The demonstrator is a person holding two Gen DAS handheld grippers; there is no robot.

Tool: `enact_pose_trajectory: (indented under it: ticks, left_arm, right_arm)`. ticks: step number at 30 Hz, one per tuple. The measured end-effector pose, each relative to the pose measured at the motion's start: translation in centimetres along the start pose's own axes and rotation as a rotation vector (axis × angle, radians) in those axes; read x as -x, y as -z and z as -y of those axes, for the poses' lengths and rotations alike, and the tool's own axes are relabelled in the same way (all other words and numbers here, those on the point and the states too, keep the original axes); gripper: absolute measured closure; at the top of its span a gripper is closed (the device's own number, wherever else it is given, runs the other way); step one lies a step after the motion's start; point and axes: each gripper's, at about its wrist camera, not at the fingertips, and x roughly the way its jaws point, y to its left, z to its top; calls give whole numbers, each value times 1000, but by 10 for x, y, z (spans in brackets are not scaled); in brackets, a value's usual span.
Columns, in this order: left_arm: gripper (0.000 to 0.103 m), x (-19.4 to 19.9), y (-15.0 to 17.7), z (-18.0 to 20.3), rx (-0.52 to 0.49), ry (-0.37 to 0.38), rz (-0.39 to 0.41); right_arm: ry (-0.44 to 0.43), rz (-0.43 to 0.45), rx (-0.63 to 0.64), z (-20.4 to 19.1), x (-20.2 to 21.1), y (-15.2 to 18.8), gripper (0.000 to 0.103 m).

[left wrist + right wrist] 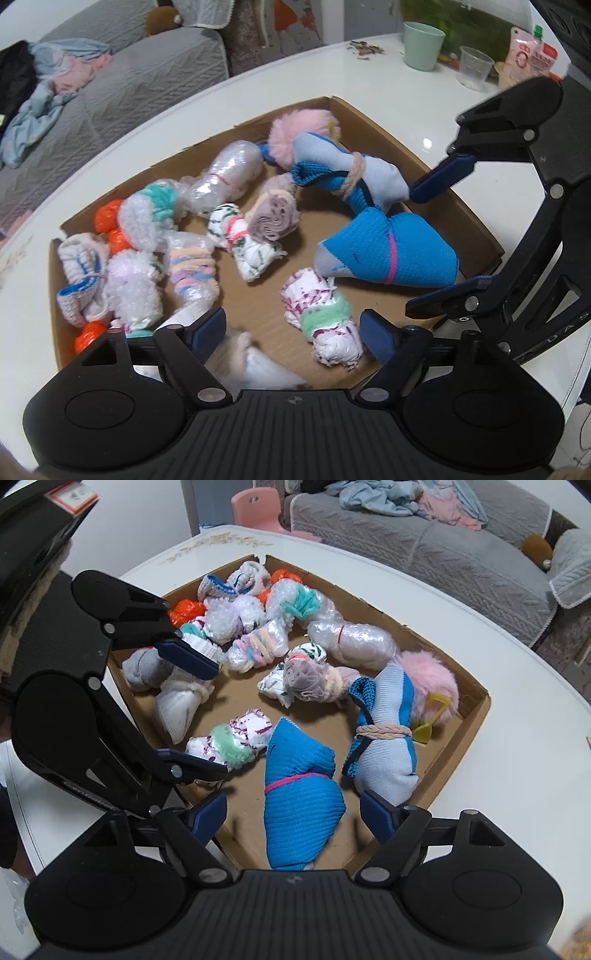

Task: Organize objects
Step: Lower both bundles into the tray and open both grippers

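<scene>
Left wrist view: the left gripper (pixel 293 330) stands open over the near end of the cardboard box (pixel 373 114); nothing is pinched, and a blurred white sock bundle (pixel 255 363) lies below its jaws. The right gripper (pixel 436 240), also open, hangs at the box's right edge beside the bright blue sock roll (pixel 384 254).

Right wrist view: the right gripper (pixel 293 812) is open with that blue roll (pixel 301 812) lying between its pads, untouched. Risk: closing carelessly could snag the roll's pink band (pixel 295 779) and unroll the bundle.
</scene>
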Motion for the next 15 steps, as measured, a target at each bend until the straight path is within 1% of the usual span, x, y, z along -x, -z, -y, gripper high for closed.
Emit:
enact_pose_trajectory:
  ticks: [4, 7, 12, 15]
  left_arm:
    - [17, 11, 9, -11, 43, -14, -8]
    - [16, 12, 7, -11, 63, -29, -8]
    - [15, 16, 7, -14, 86, -57, -13]
    - [13, 18, 6, -16, 97, -55, -9]
  right_arm:
    - [4, 3, -24, -3, 1, -3, 25]
    - [8, 2, -27, -7, 0, -4, 25]
    - [19, -3, -43, -12, 0, -5, 21]
    - [23, -4, -65, -11, 2, -4, 21]
